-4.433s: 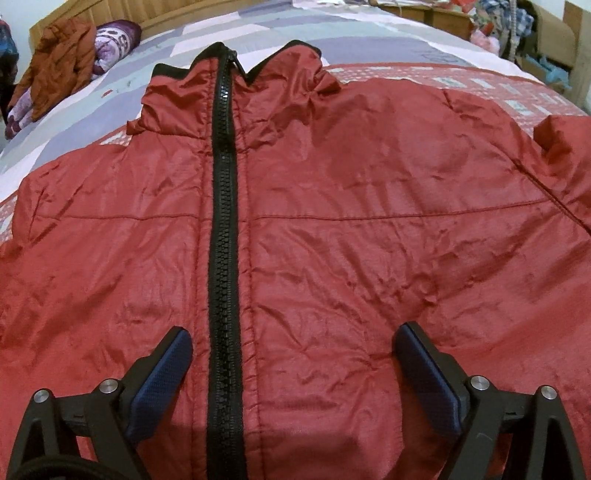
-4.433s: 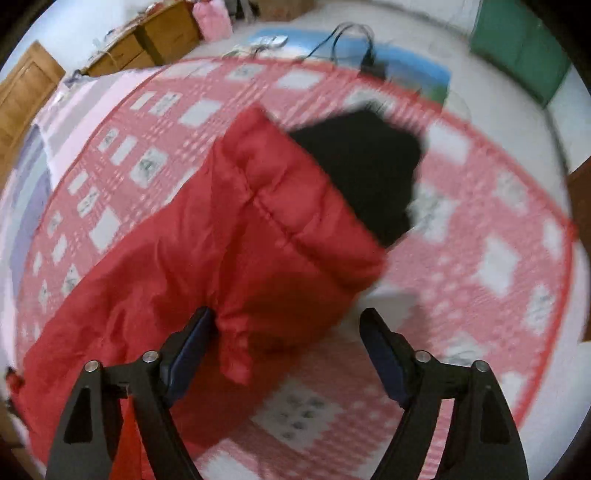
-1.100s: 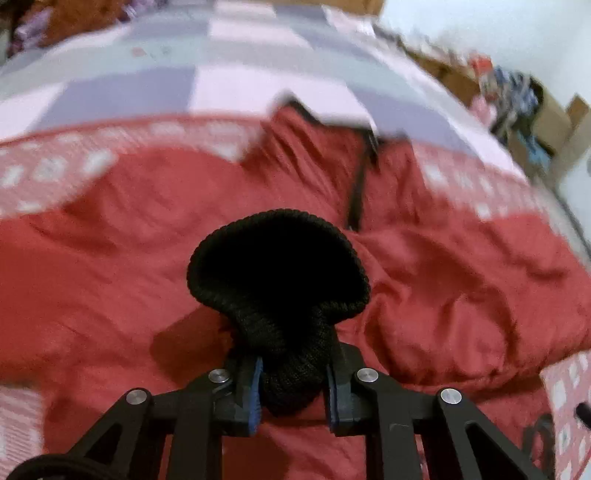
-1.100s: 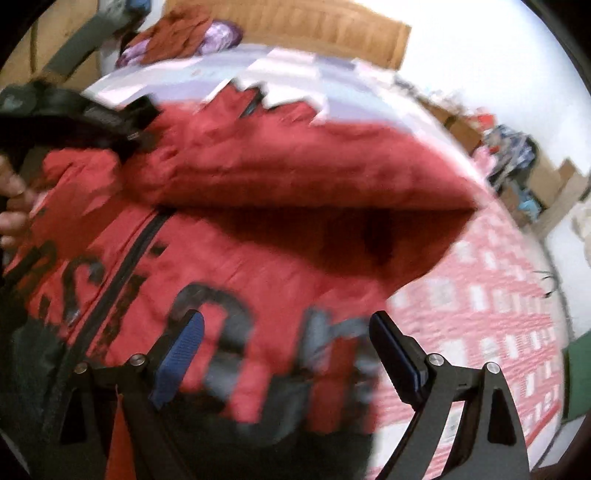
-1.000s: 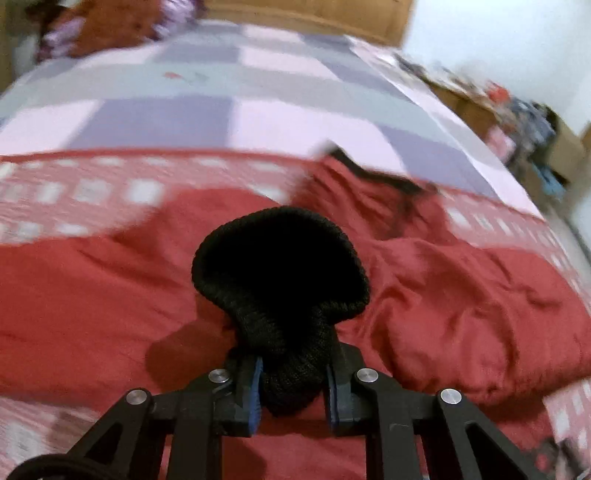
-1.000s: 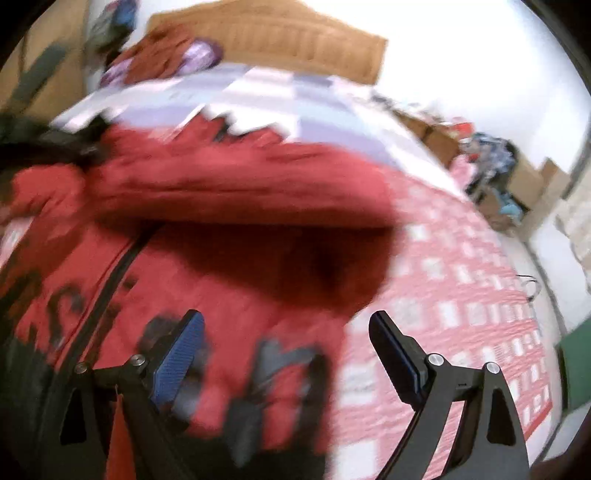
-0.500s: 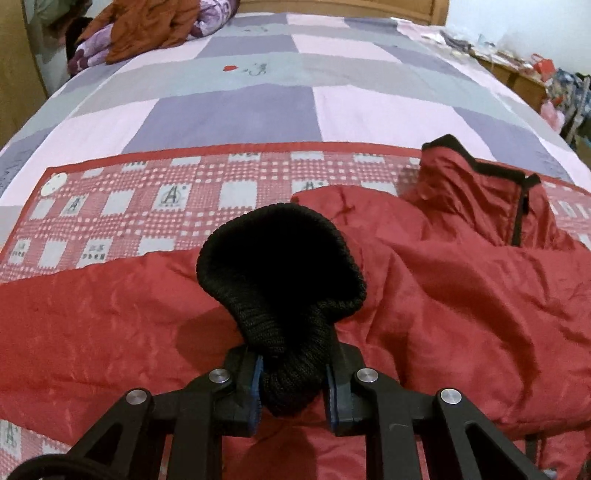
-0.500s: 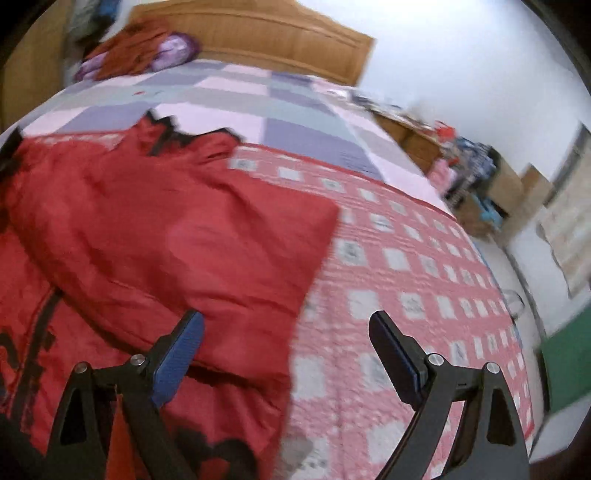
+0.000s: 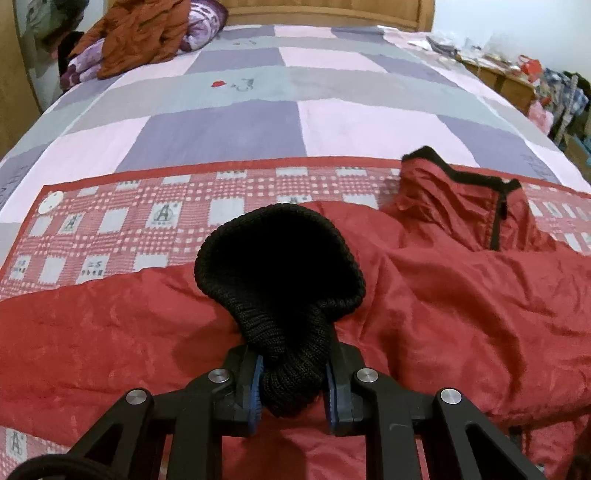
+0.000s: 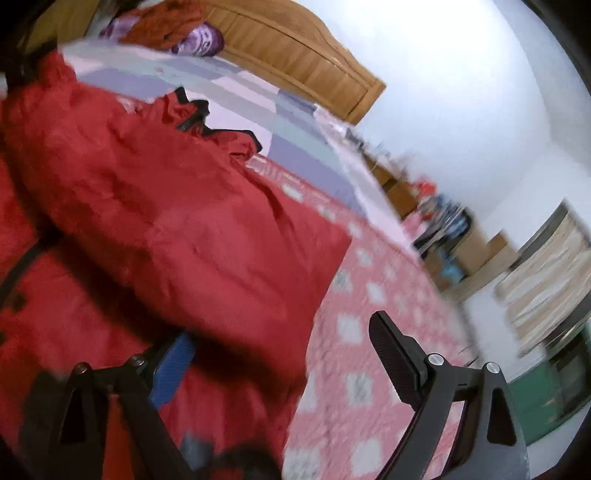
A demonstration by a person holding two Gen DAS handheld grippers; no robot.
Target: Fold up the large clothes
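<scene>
A red zip jacket (image 9: 461,295) lies on the bed, its black-edged collar (image 9: 458,166) at the right. My left gripper (image 9: 293,391) is shut on the sleeve's black knit cuff (image 9: 280,273), holding it just above the red fabric. The sleeve lies folded across the jacket body. In the right wrist view the jacket (image 10: 166,221) fills the left side, blurred. My right gripper (image 10: 280,358) is open and empty, tilted, at the jacket's right edge over the red checked blanket (image 10: 354,325).
The bed has a purple, pink and grey patchwork cover (image 9: 295,103) and a wooden headboard (image 10: 295,62). Orange and purple clothes (image 9: 144,33) are piled by the headboard. Cluttered furniture (image 9: 517,77) stands along the bed's right side.
My left gripper has carried the cuff leftward across the jacket, so the collar now sits further right. My right gripper has tilted and swung toward the jacket's right edge, still open.
</scene>
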